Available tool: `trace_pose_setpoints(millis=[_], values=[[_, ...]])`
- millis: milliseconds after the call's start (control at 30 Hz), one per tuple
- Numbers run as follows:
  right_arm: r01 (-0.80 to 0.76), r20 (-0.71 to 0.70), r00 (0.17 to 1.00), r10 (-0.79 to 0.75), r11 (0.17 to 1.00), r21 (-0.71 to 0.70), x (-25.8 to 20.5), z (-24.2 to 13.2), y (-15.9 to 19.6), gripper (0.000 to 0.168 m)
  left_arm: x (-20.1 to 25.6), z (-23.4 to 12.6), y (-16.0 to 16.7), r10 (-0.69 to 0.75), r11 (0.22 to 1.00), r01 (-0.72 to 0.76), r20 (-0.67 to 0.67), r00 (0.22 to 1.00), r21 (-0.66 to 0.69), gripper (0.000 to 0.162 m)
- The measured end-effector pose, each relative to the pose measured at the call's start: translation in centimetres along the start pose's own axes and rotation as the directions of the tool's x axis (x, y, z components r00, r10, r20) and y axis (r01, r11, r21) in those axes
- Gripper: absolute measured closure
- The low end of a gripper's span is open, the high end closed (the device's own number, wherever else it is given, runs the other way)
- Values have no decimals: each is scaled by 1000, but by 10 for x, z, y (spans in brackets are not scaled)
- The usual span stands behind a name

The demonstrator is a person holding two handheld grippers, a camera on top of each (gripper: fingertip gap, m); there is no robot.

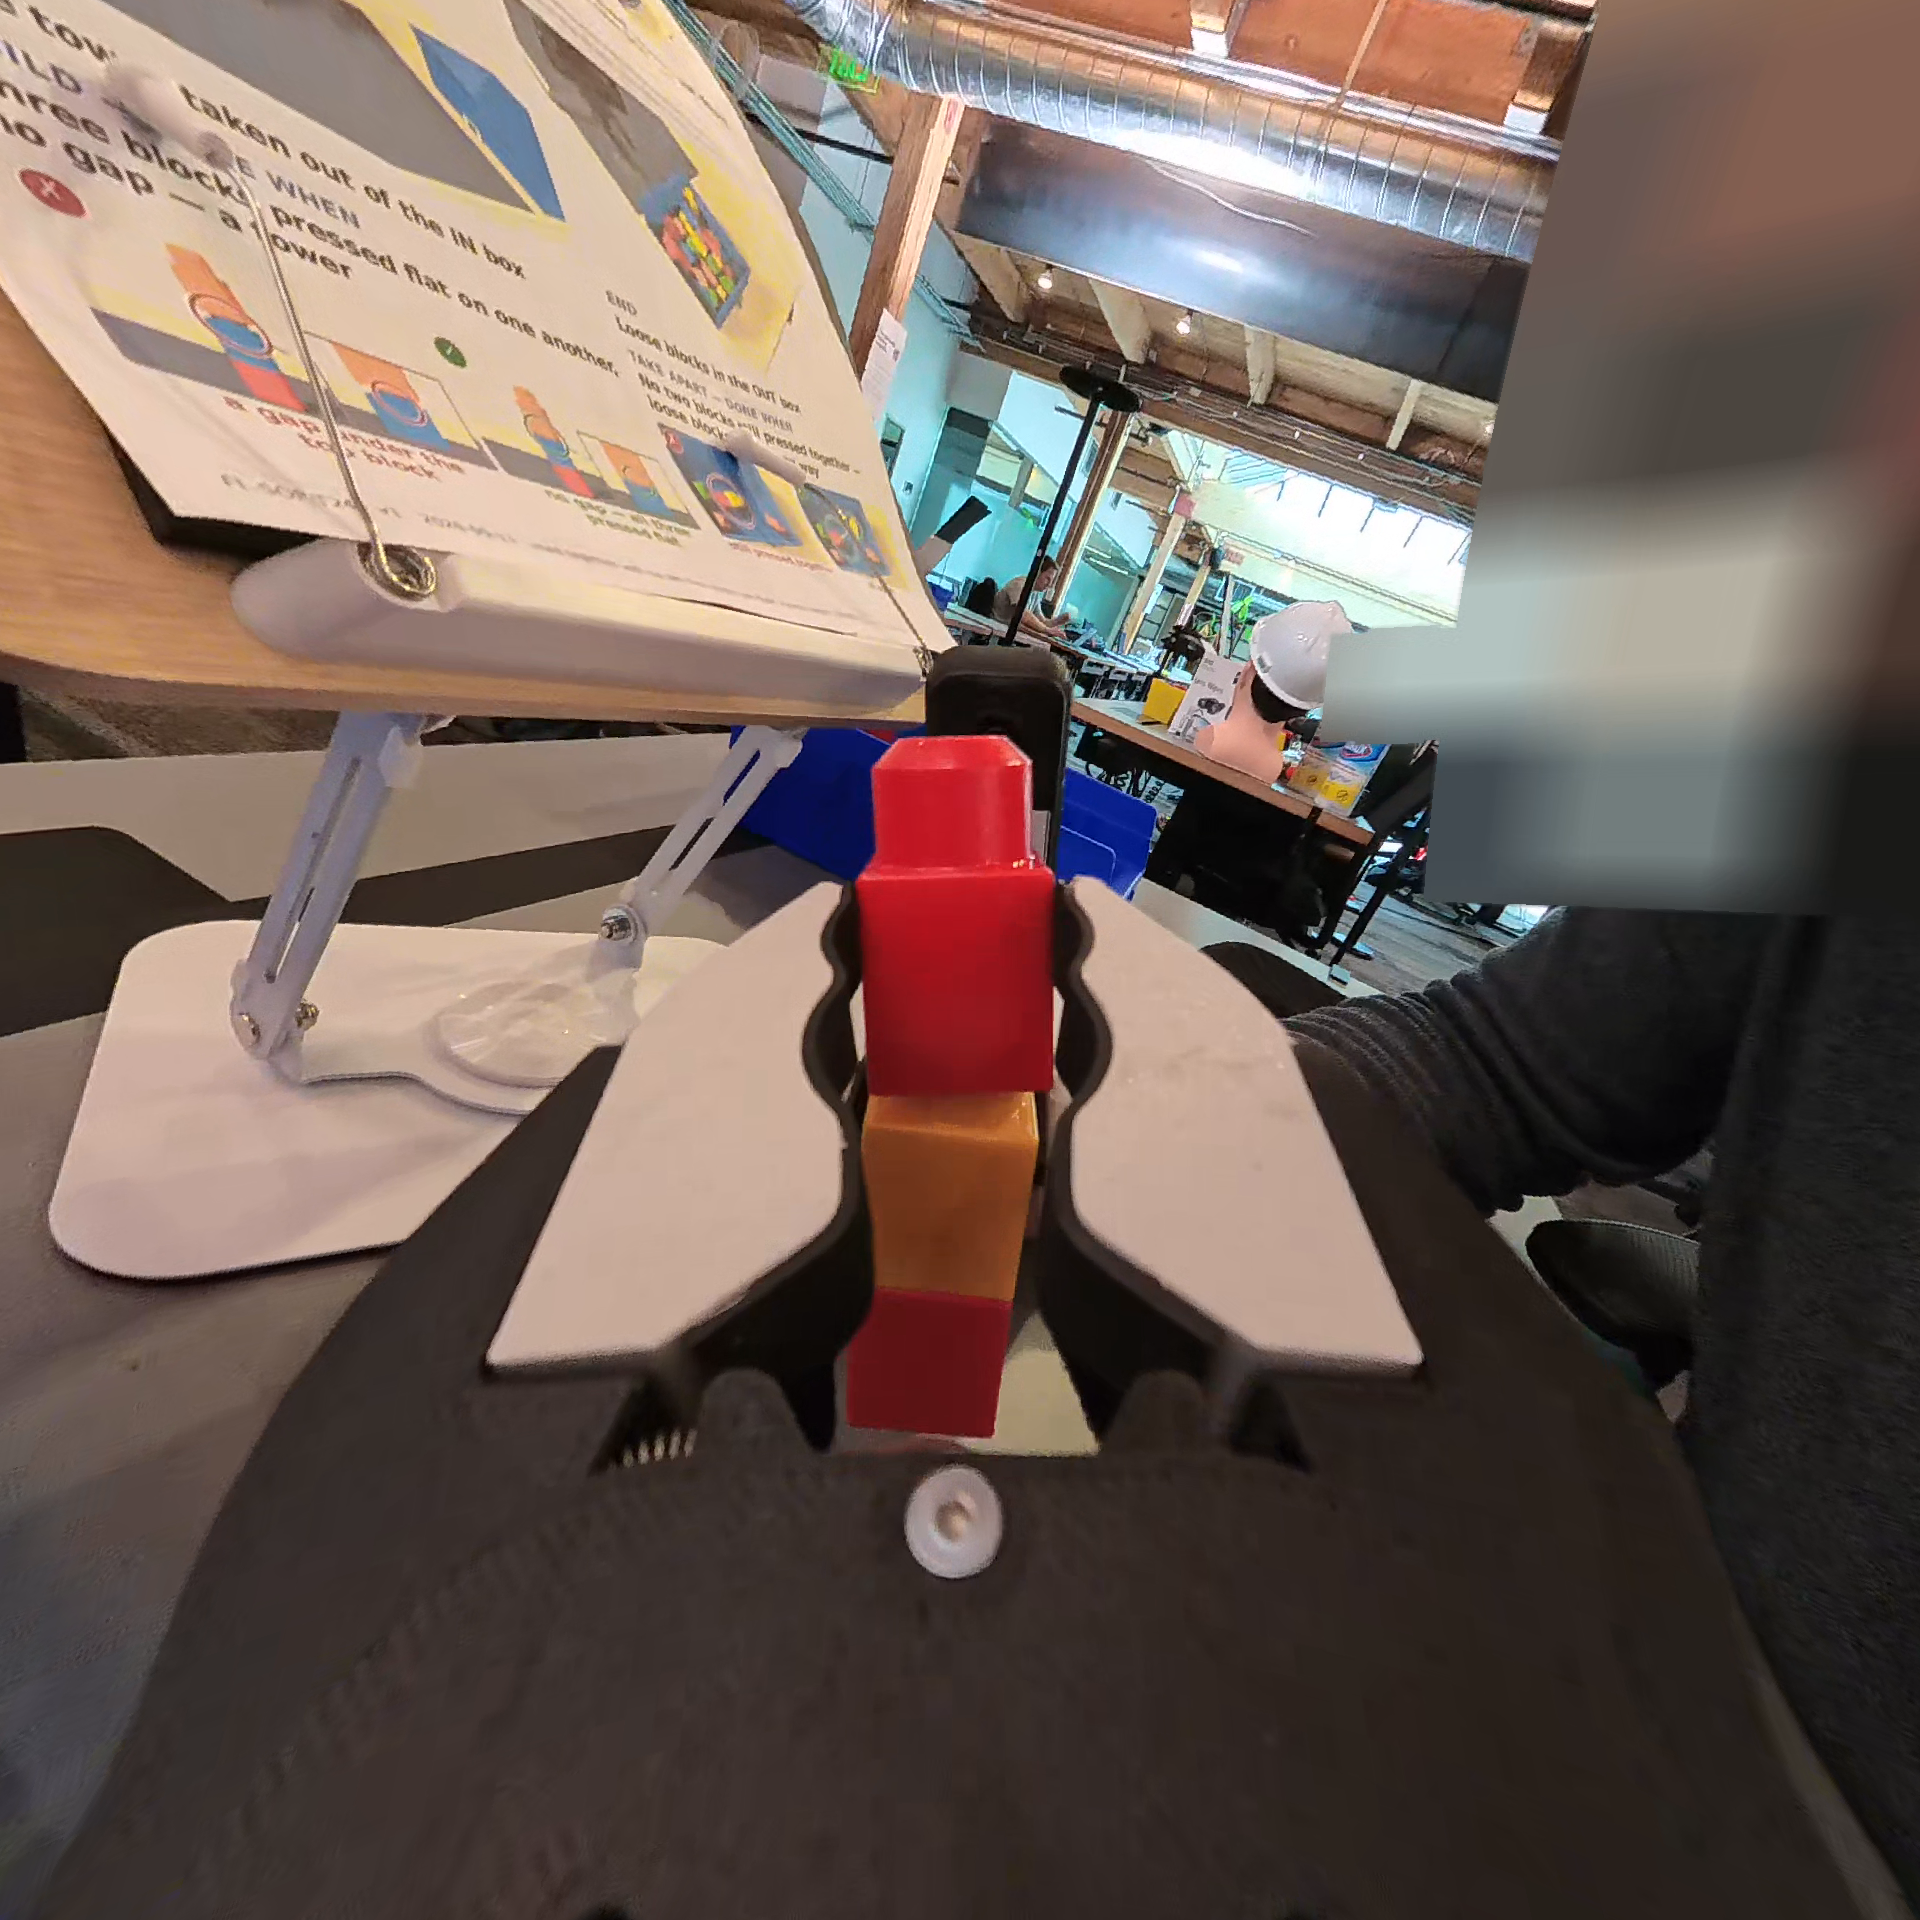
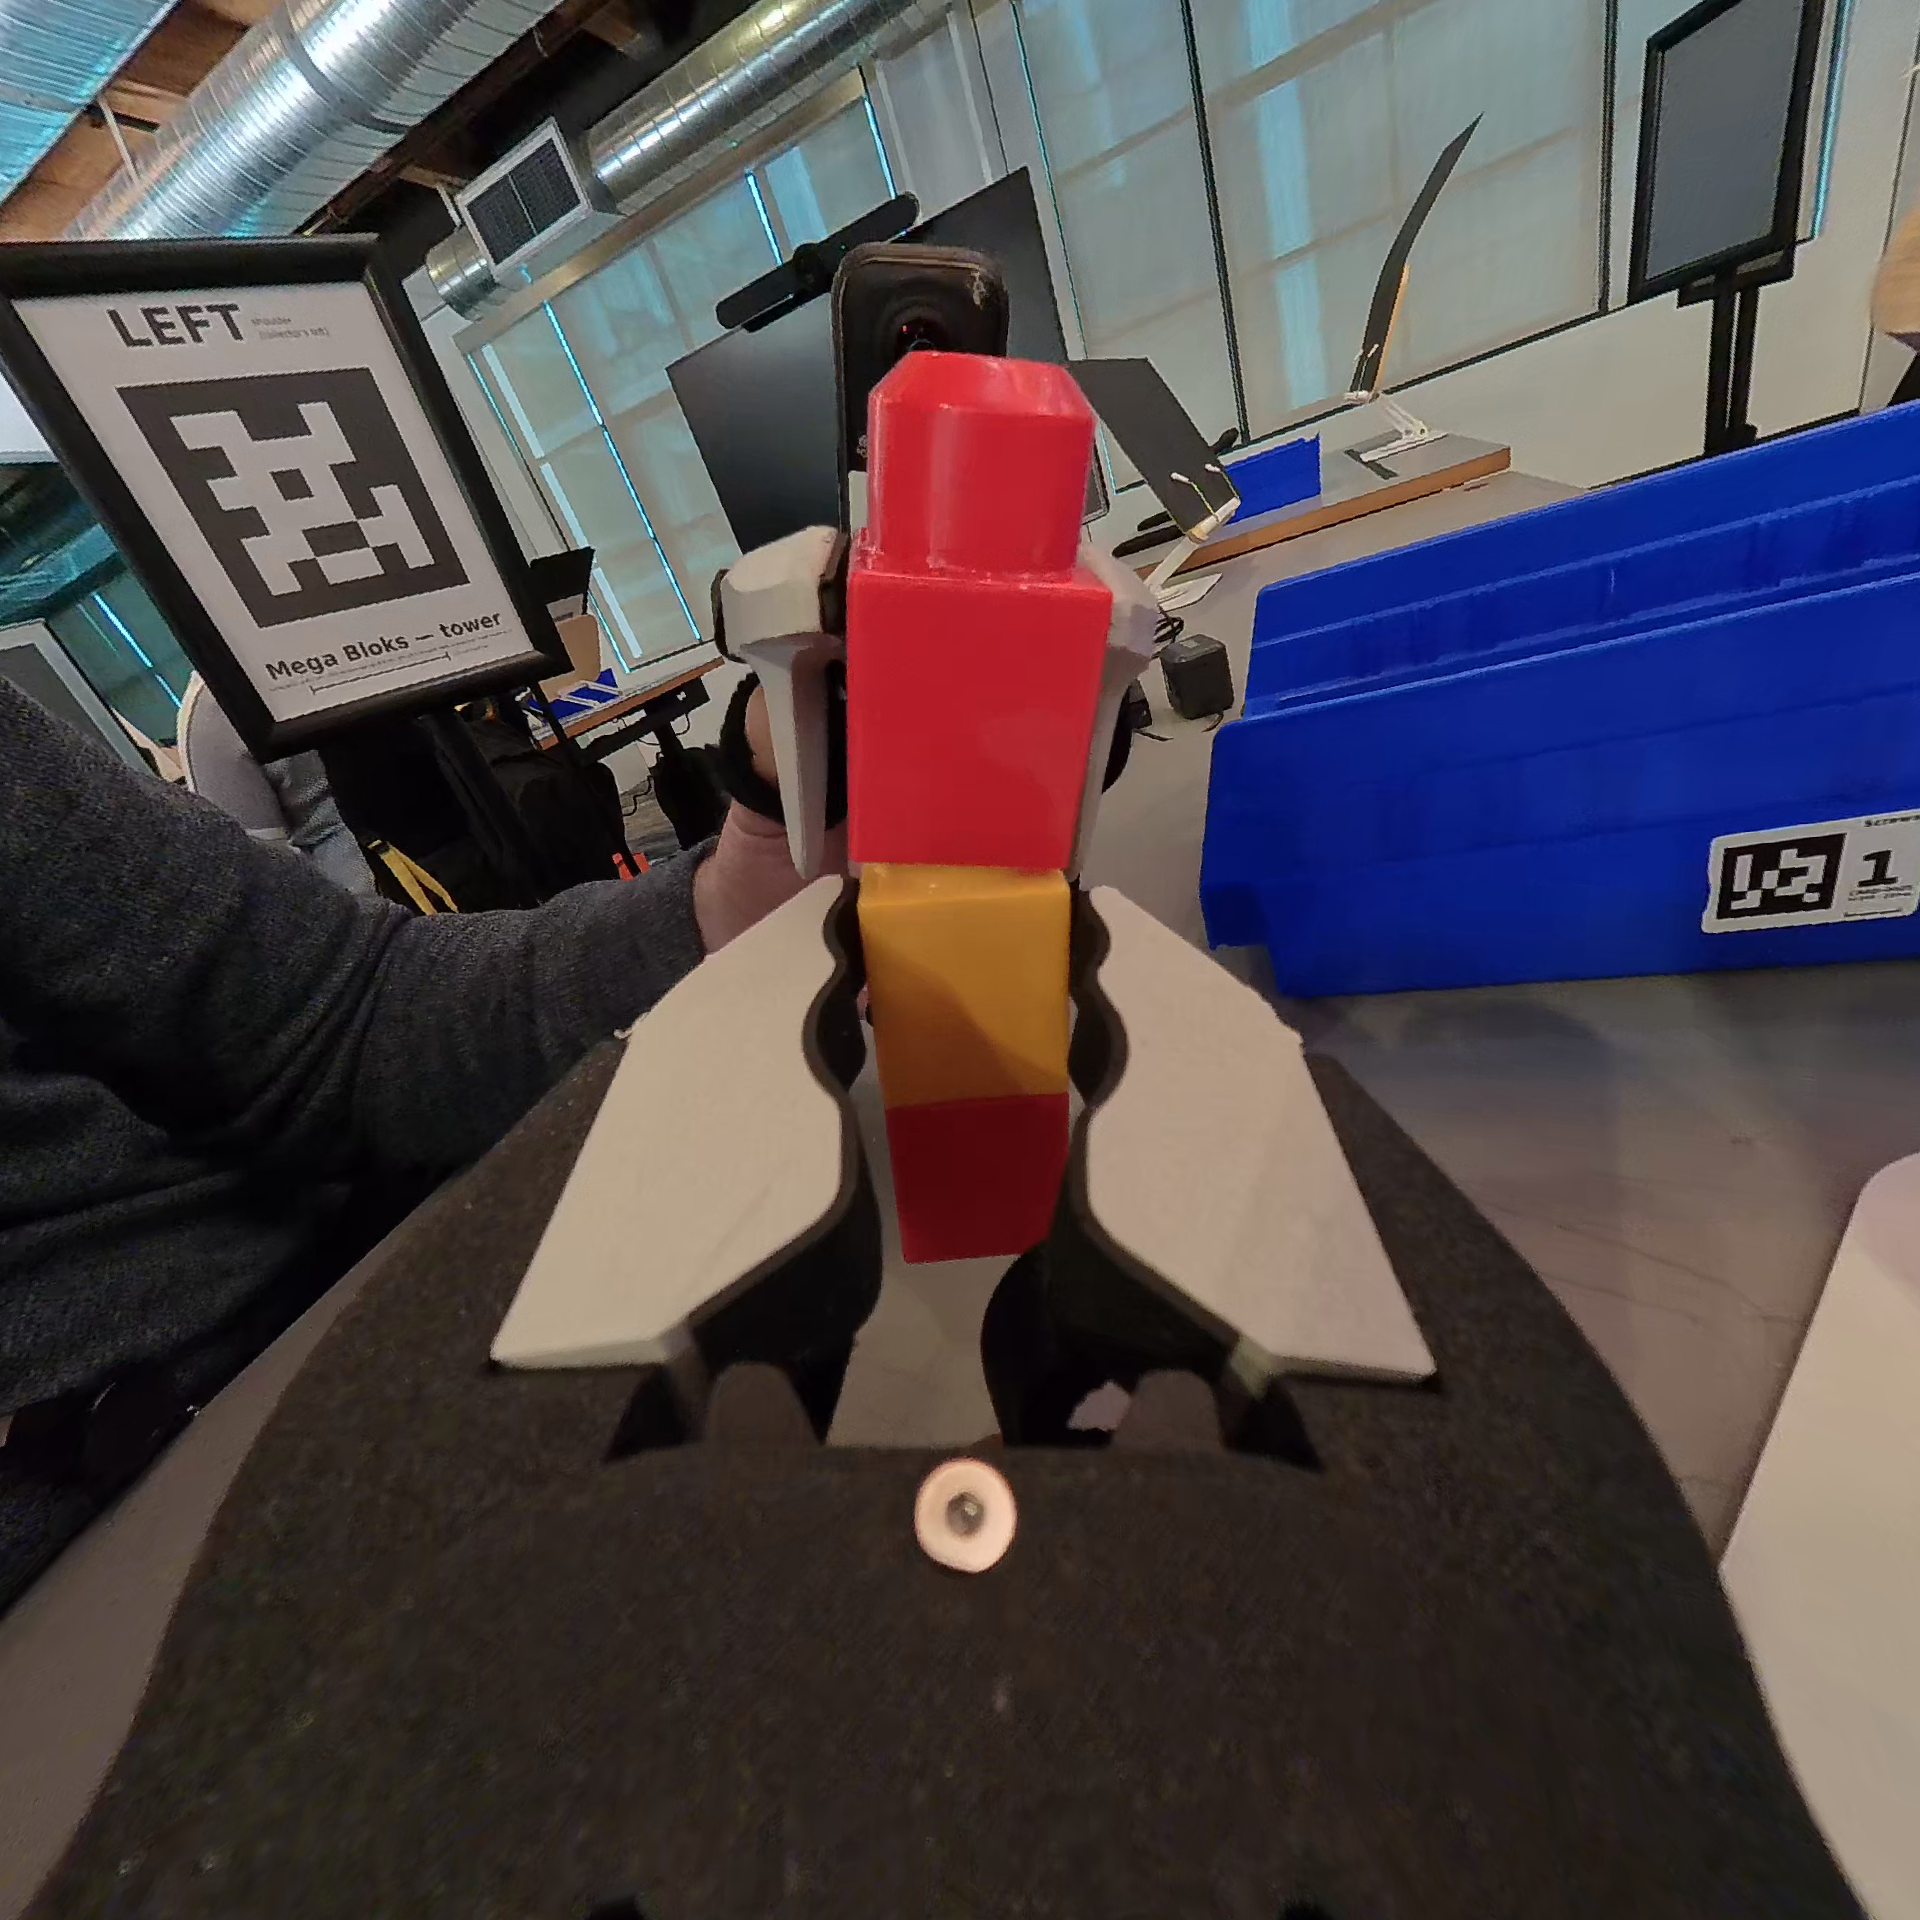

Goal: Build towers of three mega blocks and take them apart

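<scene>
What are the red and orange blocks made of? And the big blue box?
The top red block and the orange block look like hard, glossy plastic: smooth faces with soft light glints and moulded edges. The blue box also looks like moulded plastic, a bit shiny, with stiff ridged walls. That is only how they look; I cannot be sure.

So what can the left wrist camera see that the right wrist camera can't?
Only the left wrist view shows the instruction sheet on its white stand and a white hard hat far off.

Only the right wrist view shows the framed marker sign, the labelled front of the blue bin and large windows.

Both show the same tower: top red block, orange block, bottom red block. The left gripper is closed on the top red block, the right gripper on the orange one.
</scene>
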State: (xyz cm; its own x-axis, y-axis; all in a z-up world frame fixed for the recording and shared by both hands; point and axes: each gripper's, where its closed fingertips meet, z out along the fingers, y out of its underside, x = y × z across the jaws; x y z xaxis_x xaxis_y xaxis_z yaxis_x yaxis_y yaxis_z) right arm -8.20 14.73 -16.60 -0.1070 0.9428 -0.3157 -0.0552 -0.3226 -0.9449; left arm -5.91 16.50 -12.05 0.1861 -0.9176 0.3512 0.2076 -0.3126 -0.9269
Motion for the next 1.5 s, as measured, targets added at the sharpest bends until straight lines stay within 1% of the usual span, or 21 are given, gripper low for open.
trace_pose_setpoints(millis=[133, 233, 333, 900, 1200, 1500], values=[[3, -2, 1000, -3, 1000, -6, 0, 0, 1, 132, 0, -1, 1, 7, 1000, -7, -2, 1000, 18, 127], [-15, 2, 1000, 15, 1000, 14, 1, -2, -2, 132, 0, 0, 5, 59, 998, -59, 18, 998, 1, 127], [-15, 1, 1000, 15, 1000, 11, 1, -2, -1, 132, -1, -1, 6, 48, 999, -48, 12, 999, -6, 127], [24, 15, 1000, -23, 998, -61, -4, 4, 8, 132, 6, -6, 15, 93, 988, -98, -49, 995, -120, 127], [42, 37, 999, -39, 996, -82, -8, 6, 11, 133, 10, -7, 17, 84, 987, -96, -91, 992, -133, 127], [38, 34, 999, -36, 997, -73, -8, 5, 10, 133, 9, -7, 16, 72, 988, -83, -91, 993, -127, 127]])
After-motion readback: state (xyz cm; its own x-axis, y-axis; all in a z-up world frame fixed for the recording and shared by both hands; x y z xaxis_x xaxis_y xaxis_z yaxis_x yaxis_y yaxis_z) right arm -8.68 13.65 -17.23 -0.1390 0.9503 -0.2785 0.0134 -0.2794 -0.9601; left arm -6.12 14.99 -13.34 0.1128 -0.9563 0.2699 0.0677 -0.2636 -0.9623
